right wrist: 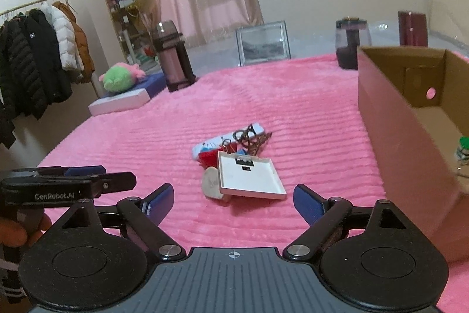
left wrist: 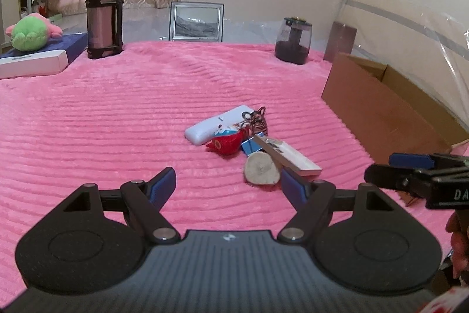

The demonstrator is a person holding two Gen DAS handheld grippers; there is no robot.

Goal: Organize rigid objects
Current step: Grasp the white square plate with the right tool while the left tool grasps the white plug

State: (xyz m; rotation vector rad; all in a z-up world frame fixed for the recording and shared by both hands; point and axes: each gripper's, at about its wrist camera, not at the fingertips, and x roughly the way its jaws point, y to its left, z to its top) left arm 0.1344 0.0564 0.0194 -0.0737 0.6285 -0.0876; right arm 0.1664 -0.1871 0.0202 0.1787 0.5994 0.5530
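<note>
A small pile lies mid-blanket: a white pencil case [left wrist: 217,128] [right wrist: 222,141], a red clip-like piece [left wrist: 225,145] [right wrist: 208,158], a blue clip [left wrist: 250,145], a key ring with a striped charm [left wrist: 258,119] [right wrist: 249,137], a white flat tray [left wrist: 290,157] [right wrist: 249,175] and a pale wooden disc [left wrist: 261,169] [right wrist: 211,182]. My left gripper [left wrist: 228,184] is open, just short of the pile. My right gripper [right wrist: 231,200] is open, just short of the tray. Each gripper shows in the other's view: the right one [left wrist: 410,169], the left one [right wrist: 88,178].
An open cardboard box [right wrist: 410,113] [left wrist: 381,107] stands at the right, a green-capped bottle [right wrist: 463,150] inside. At the back: a thermos [left wrist: 104,16], a picture frame [left wrist: 196,21], a dark jar [left wrist: 293,41], a plush toy [left wrist: 29,34] on flat boxes. Pink ribbed blanket [left wrist: 117,122] covers the bed.
</note>
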